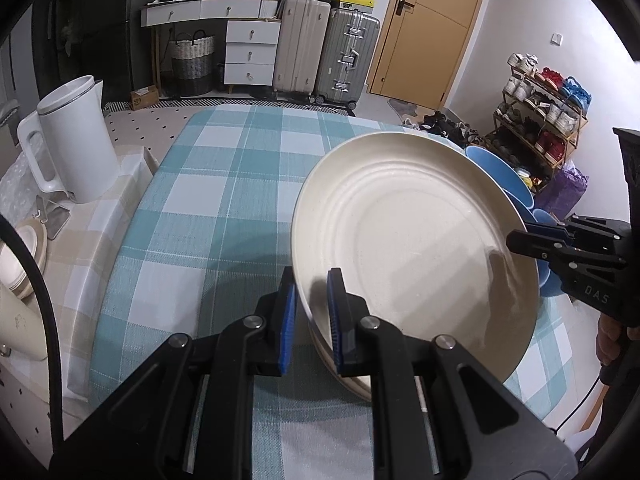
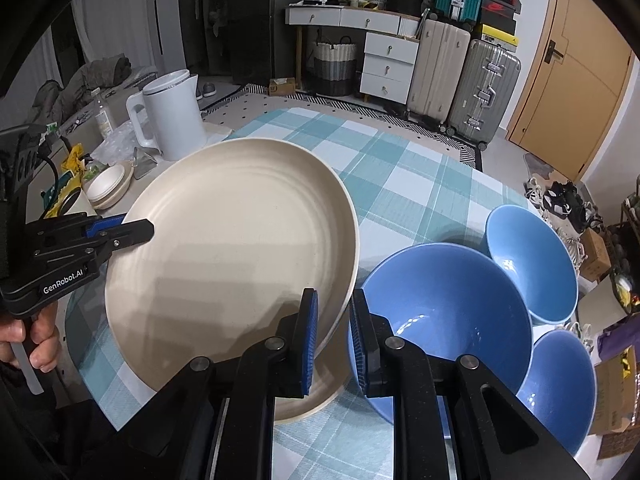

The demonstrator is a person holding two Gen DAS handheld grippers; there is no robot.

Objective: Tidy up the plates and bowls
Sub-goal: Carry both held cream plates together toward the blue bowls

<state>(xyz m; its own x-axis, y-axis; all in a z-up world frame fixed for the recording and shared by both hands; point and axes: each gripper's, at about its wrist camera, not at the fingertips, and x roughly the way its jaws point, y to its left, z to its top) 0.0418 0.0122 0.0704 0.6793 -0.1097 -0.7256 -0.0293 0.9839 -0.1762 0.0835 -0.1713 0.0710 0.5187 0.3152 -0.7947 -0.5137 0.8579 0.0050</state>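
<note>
While both grippers clamp cream plate (image 1: 412, 240) rims | step: carrying | next: lower level, left of blue bowls (image 2: 440, 312).

Matt cream plate (image 2: 240, 248) with faint speckles and ridged rings; glossy blue bowls (image 2: 448, 312) catching highlights; woven check cloth (image 1: 224, 184) over the worktop; smooth white plastic kettle (image 1: 76, 140); ribbed blue pads (image 1: 334, 320) on matt black fingers.
</note>
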